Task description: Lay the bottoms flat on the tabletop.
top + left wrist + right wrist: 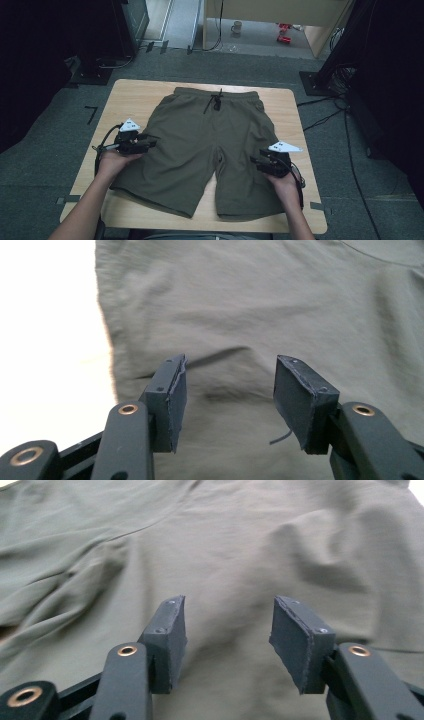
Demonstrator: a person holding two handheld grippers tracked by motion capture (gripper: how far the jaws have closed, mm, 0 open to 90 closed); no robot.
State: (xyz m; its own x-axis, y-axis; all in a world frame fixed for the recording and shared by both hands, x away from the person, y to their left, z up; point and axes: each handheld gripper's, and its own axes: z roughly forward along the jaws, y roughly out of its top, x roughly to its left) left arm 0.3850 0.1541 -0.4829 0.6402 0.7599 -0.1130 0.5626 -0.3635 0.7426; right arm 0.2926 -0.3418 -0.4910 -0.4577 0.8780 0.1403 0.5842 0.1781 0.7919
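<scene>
While the olive shorts [205, 145] lie flat across the wooden table [135, 92], waistband at the far edge and both legs pointing toward the person, each hand holds a gripper at an outer side of the garment. High view: left gripper [150, 144] sits at the outer edge of the left leg, about mid-thigh, pointing inward over the cloth. Right gripper [255, 161] is at the outer edge of the right leg, a bit closer to the hem, also pointing inward. Drawstring [216, 101] hangs knotted at the middle of the waistband. Grey carpet floor [45, 160] around the table.

Left gripper view: jaws stand apart, nothing clamped between them. Shorts fabric [260, 305] lies under and beyond the pads, with a shallow wrinkle just past the tips. Bright bare table [45, 340] shows at the left, so the gripper is near the garment's edge.

Right gripper view: jaws parted about the same, nothing between them. Shorts fabric [225, 540] spreads below them, with soft folds at left and upper right. Whether the pads touch the cloth, can't tell.
</scene>
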